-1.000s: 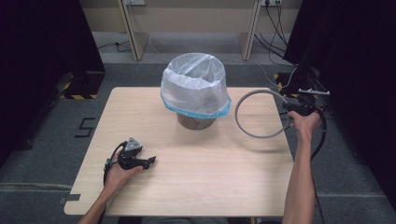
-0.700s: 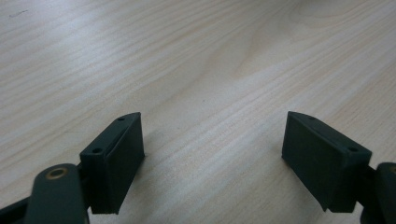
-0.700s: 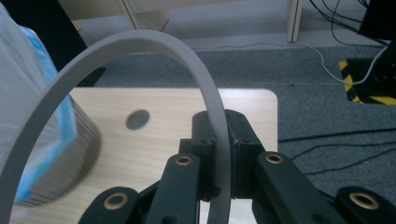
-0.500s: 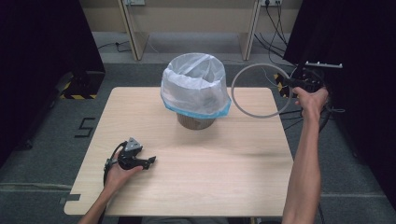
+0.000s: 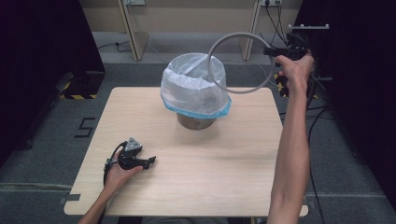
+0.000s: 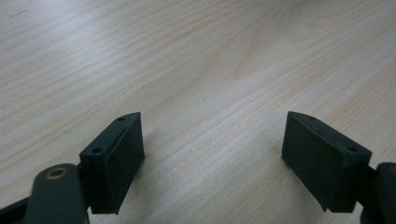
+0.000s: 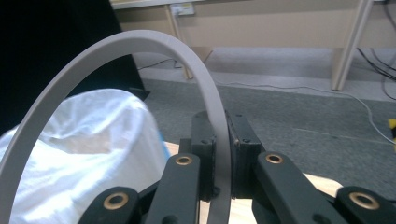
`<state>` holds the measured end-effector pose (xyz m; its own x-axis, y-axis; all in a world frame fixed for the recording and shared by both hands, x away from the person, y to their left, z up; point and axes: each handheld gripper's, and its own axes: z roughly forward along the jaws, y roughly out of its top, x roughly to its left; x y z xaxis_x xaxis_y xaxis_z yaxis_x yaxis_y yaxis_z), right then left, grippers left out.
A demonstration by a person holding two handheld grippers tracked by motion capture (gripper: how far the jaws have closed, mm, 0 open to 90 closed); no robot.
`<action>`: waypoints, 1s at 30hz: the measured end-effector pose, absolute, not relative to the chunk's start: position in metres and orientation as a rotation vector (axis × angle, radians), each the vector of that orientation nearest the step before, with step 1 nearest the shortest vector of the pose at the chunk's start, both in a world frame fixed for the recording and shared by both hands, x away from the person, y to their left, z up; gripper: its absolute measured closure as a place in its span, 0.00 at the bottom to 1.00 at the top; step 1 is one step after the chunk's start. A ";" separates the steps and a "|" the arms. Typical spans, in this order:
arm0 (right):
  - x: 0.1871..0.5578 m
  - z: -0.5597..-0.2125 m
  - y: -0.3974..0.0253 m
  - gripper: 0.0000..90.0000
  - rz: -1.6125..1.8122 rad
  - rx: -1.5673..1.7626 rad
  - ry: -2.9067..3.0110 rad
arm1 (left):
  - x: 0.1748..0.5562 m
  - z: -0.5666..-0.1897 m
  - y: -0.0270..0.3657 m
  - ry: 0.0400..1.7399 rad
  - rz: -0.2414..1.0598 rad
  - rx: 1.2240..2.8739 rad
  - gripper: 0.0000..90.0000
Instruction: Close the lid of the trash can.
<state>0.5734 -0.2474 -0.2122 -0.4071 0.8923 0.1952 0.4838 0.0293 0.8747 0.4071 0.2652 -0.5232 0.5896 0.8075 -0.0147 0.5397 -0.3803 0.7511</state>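
Above the bin: grey ring point(image 5: 239, 62), held in air, overlapping the bag-lined bin point(image 5: 195, 91) rim.
Right claw point(image 5: 273, 51): clenched on the ring.
Left claw point(image 5: 150, 161): released, resting on bench point(image 5: 224, 163) in front of the bin.

Grey ring point(image 5: 219, 51), white bag point(image 5: 191, 88) with blue hem, pale wood table point(image 5: 224, 158)

Pale wooden table point(image 5: 224, 186) in the middle, on grey carpet point(image 5: 51, 140); black curtains point(image 5: 42, 51) far left and right; light wooden legs point(image 5: 128, 28) beyond; cables point(image 5: 275, 18) trailing across the far floor; yellow-black striped tape point(image 5: 84, 84) left.
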 end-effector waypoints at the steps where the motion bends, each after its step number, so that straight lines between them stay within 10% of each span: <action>1: 0.576 -0.210 -0.239 0.93 1.339 1.389 1.918 | 0.407 -0.523 0.265 1.065 0.464 2.080 0.22; 30: 0.646 -0.249 -0.112 0.92 1.236 1.445 2.104 | 0.407 -0.523 0.265 1.064 0.461 2.079 0.22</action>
<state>0.6458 -0.1119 -0.2489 -0.4467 0.8696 0.2106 0.6074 0.1219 0.7850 0.4072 0.2653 -0.5232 0.5907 0.8067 -0.0165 0.5396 -0.3798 0.7513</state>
